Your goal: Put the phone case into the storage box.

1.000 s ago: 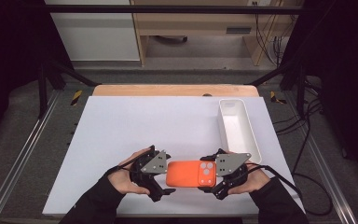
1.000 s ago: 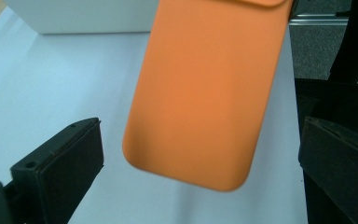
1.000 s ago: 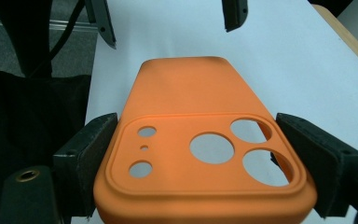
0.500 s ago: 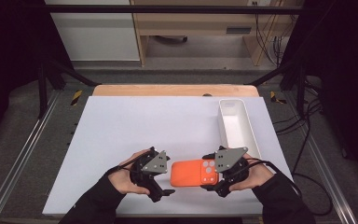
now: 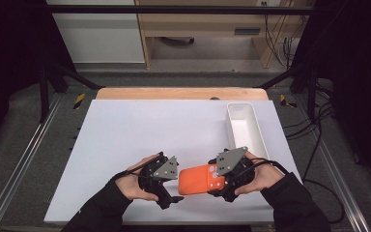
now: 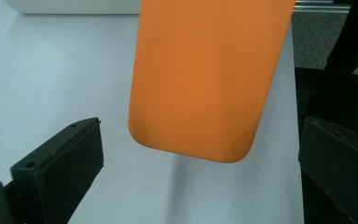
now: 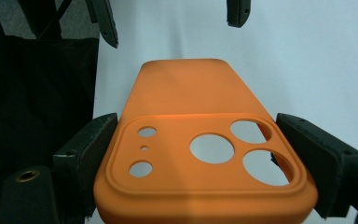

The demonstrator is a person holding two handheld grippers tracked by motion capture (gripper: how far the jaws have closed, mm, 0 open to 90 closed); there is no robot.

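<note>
An orange phone case [image 5: 199, 180] with camera cut-outs hangs just above the white table [image 5: 140, 140] near its front edge. My right gripper [image 5: 221, 180] is shut on its camera end; in the right gripper view the two pads [image 7: 89, 151] press the sides of the case [image 7: 191, 107]. My left gripper [image 5: 173, 183] stands open at the case's plain end. In the left gripper view the case [image 6: 205, 79] reaches down towards the wide gap of the left gripper [image 6: 200, 186] without touching either jaw. The left gripper's fingertips [image 7: 105, 21] show beyond the case in the right gripper view.
A long white tray [image 5: 244, 128] lies at the table's right side, just beyond my right hand; its rim [image 6: 74, 5] shows at the top of the left gripper view. Metal rails run along both sides of the table.
The right gripper and the case have shifted slightly to the right, so the case's plain end sits a little farther from the left gripper. The left hand has hardly moved.
</note>
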